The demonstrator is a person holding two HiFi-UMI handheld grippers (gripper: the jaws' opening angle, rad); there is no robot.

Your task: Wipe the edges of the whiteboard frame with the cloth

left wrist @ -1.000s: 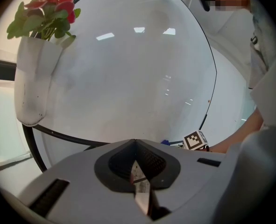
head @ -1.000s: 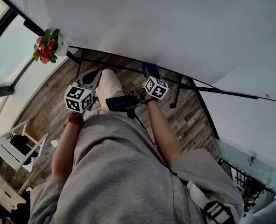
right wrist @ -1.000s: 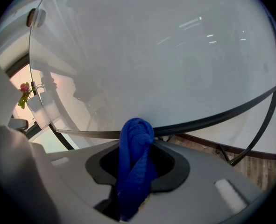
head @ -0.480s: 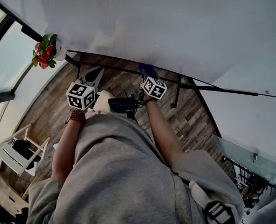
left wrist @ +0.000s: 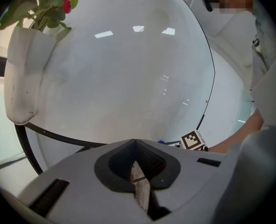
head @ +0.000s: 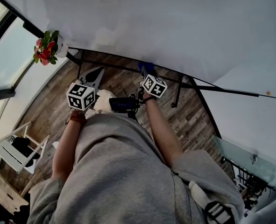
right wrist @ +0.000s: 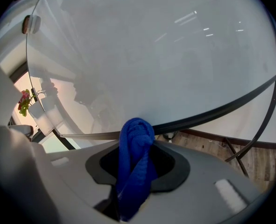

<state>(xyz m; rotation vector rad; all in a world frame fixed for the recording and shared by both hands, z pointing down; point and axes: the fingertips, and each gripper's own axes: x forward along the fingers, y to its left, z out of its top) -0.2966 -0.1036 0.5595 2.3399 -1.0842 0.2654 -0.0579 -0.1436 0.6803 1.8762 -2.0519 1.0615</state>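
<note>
**Cloth at the bottom rail: hold it flat and run it along the edge**

My right hand-held gripper (right wrist: 137,162) has its jaws closed on the blue cloth (right wrist: 135,143). A thick bunched fold of it stands up past the tips. In the right gripper view that fold sits right at the dark lower frame (right wrist: 212,112) of the whiteboard (right wrist: 152,55). I cannot tell for sure whether it is pressing on the rail or just short of it. The head view places the cloth at the bottom edge, roughly mid-span, above the wooden floor (head: 194,120).

My left hand-held gripper (left wrist: 137,171) has its jaws together on nothing. It hangs below the board toward the corner where the white flower pot (left wrist: 23,73) is mounted.

To do this stroke well, I judge I should:

- Push the fold firmly into the rail so it wraps over the lip rather than skimming the glossy board face.
- Slide along the rail in one steady line, with the jaws square to it.
- Watch the grip. The wad is bulky, and friction on the frame may drag it out of the jaws.
- Ease off near the left corner, because the pot could be knocked there.

The left tool is best kept clear of the path.
</note>
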